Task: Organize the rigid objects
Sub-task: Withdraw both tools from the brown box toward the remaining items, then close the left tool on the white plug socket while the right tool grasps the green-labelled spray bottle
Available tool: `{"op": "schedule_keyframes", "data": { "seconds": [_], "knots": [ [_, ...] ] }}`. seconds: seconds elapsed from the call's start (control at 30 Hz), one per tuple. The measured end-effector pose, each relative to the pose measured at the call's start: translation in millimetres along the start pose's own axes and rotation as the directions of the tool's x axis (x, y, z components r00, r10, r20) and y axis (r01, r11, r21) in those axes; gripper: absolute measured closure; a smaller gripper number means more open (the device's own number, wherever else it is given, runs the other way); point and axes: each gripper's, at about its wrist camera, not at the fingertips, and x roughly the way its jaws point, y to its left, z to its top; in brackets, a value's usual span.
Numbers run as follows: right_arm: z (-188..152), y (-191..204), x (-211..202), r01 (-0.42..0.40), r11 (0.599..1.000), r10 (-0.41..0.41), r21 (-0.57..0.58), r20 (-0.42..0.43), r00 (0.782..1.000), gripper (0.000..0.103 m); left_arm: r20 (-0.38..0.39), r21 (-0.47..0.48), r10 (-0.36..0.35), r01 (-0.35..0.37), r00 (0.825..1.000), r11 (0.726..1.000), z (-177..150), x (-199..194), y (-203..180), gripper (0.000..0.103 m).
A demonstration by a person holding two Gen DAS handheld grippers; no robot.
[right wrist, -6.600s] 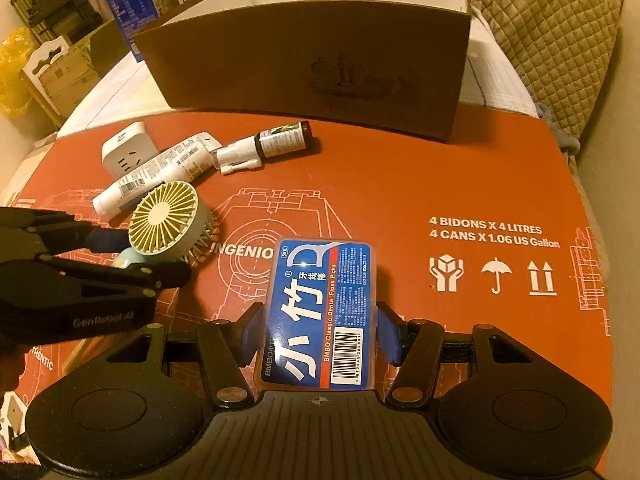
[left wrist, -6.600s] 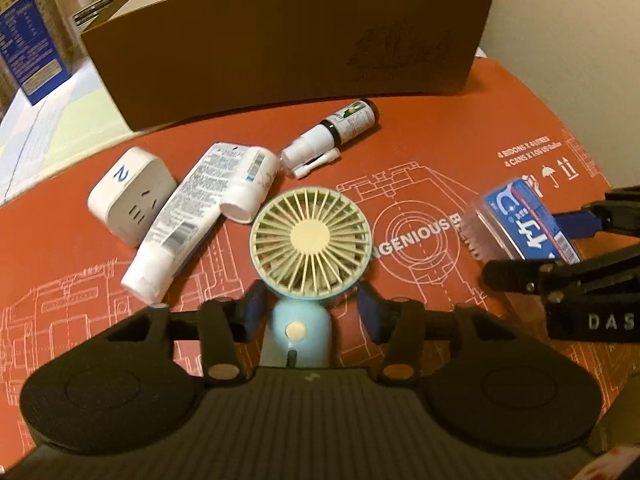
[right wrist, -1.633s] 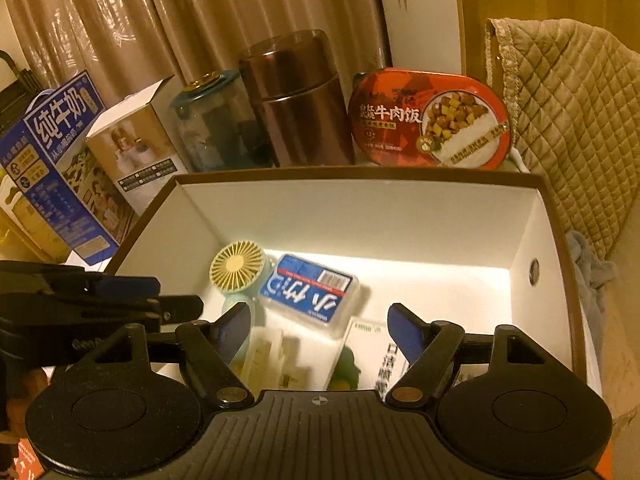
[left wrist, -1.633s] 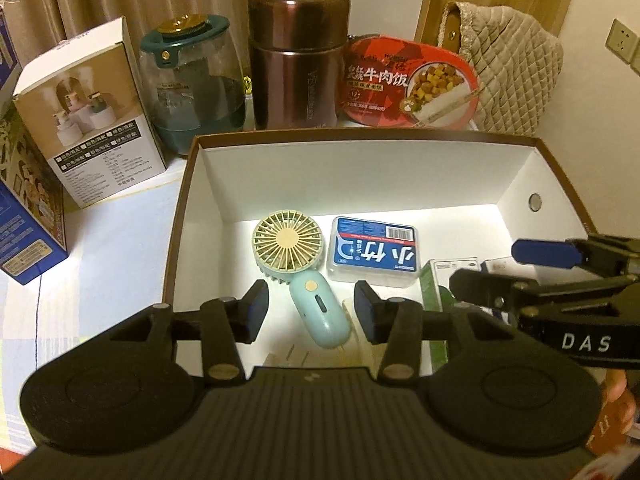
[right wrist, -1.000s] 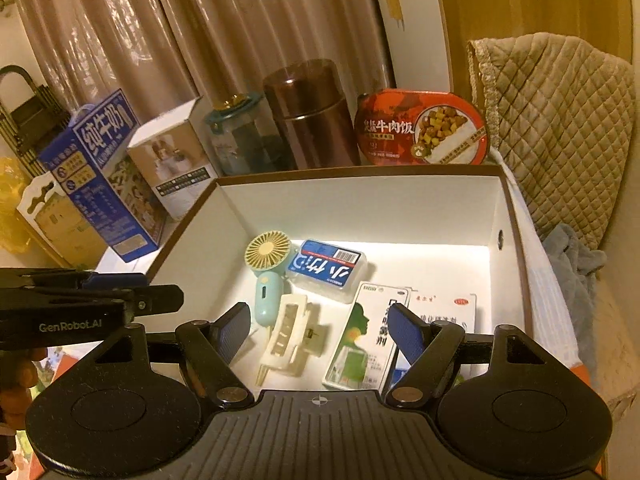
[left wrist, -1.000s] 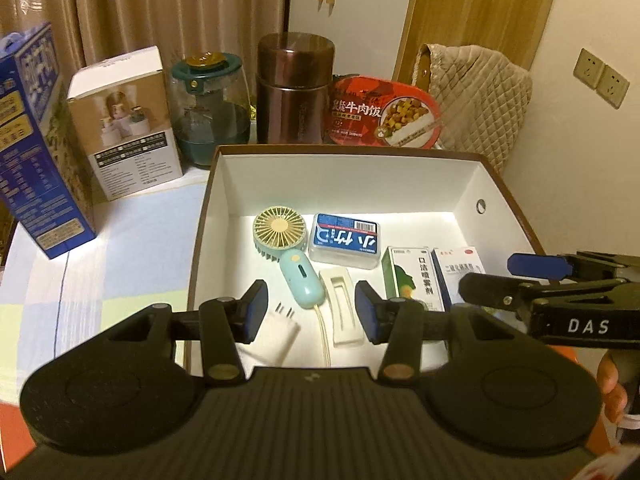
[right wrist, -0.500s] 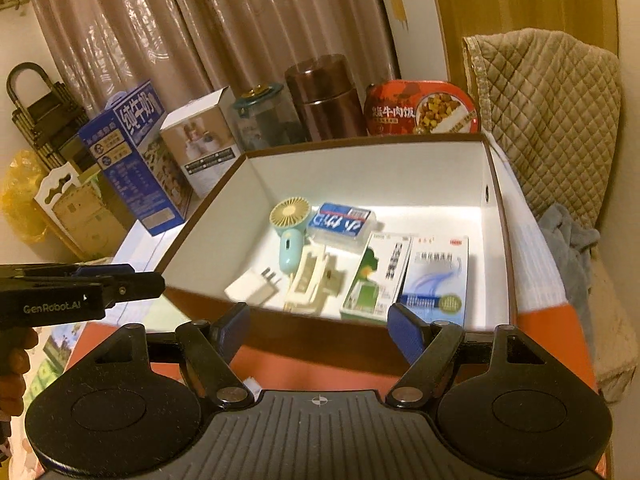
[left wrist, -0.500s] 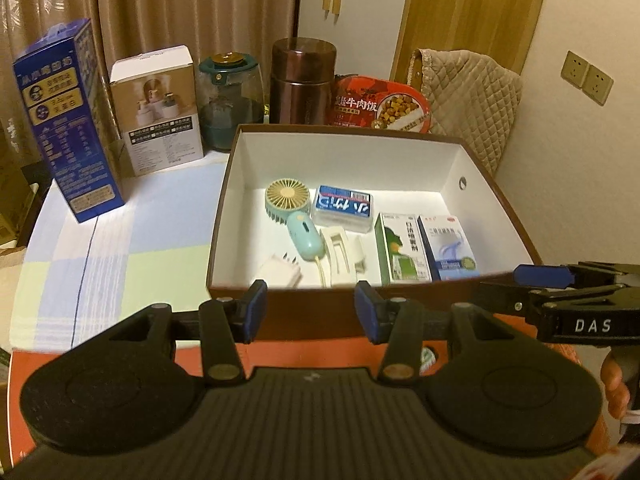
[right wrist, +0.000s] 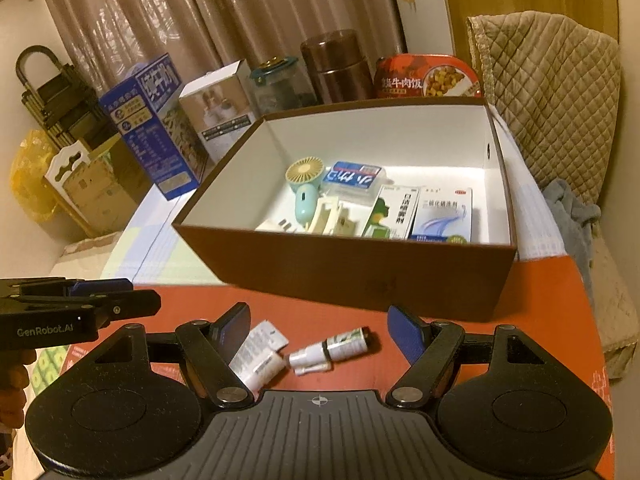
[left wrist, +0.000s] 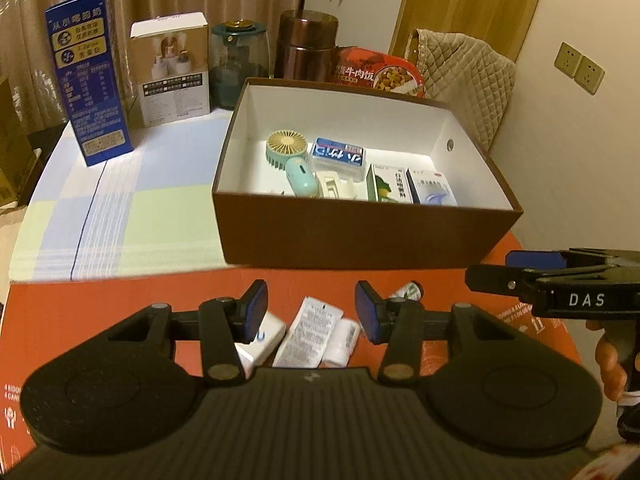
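A brown box (left wrist: 360, 240) with a white inside holds a yellow-green hand fan (left wrist: 286, 146), a blue floss box (left wrist: 338, 154), a cream clip (left wrist: 334, 188) and two medicine cartons (left wrist: 390, 184). On the red board in front of it lie a white tube (left wrist: 308, 330), a white plug (left wrist: 260, 342) and a small spray bottle (right wrist: 332, 350). My left gripper (left wrist: 311, 302) hangs open and empty above the tube and plug. My right gripper (right wrist: 320, 324) is open and empty above the tube (right wrist: 256, 356) and spray bottle. Each gripper shows side-on in the other's view.
Behind the box stand a blue carton (left wrist: 90, 92), a white product box (left wrist: 174, 72), a glass jar (left wrist: 240, 64), a brown flask (left wrist: 306, 50) and a red meal pack (left wrist: 376, 74). A quilted cushion (left wrist: 468, 80) is at the right, a checked cloth (left wrist: 120, 224) at the left.
Both grippers have drawn back from over the box to above the red board. The tube, plug and spray bottle have come into view. The jaws kept the same width, empty.
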Motion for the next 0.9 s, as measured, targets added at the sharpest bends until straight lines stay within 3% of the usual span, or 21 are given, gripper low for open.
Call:
{"op": "schedule_keyframes", "data": {
  "seconds": [0.9],
  "knots": [
    [-50,7,15,-0.003,0.999,0.000,-0.036,-0.101,0.995,0.030,-0.045,0.058,0.079,-0.077,0.996,0.995,-59,2,0,0.055]
  ]
}}
